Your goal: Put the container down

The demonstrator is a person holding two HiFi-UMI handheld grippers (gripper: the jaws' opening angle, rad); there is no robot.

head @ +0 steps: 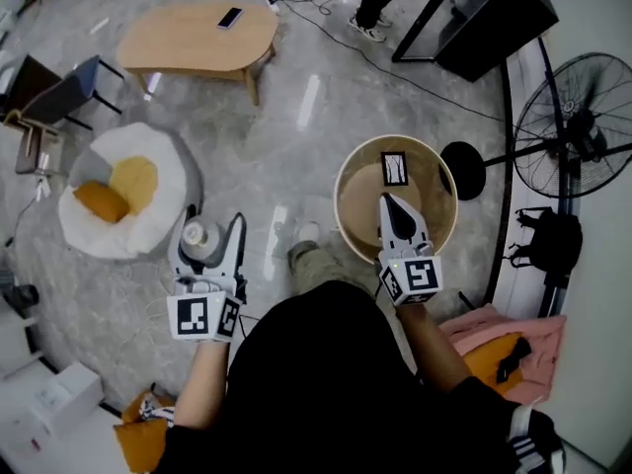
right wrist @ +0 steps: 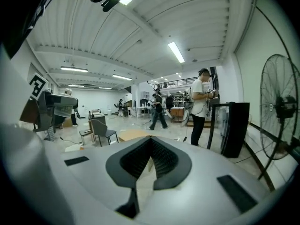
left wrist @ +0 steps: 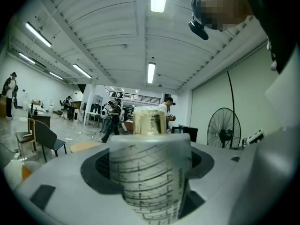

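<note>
A translucent container (left wrist: 150, 177) with printed measuring lines and a pale cap stands upright between the jaws of my left gripper (head: 211, 229), which is shut on it. In the head view the container (head: 198, 236) is held above the grey floor, left of my knee. My right gripper (head: 387, 203) is shut with nothing in it; its jaws meet at the tip (right wrist: 151, 142). It hangs over a round tan bin (head: 441, 181) that has a black-and-white card (head: 394, 167) inside.
A white round cushion with yellow pillows (head: 123, 191) lies on the floor to the left. Farther off are a wooden coffee table (head: 197, 38), a chair (head: 54, 92), a standing fan (head: 573, 126) and a black cabinet (head: 484, 13). Pink cloth (head: 494, 329) lies at the right.
</note>
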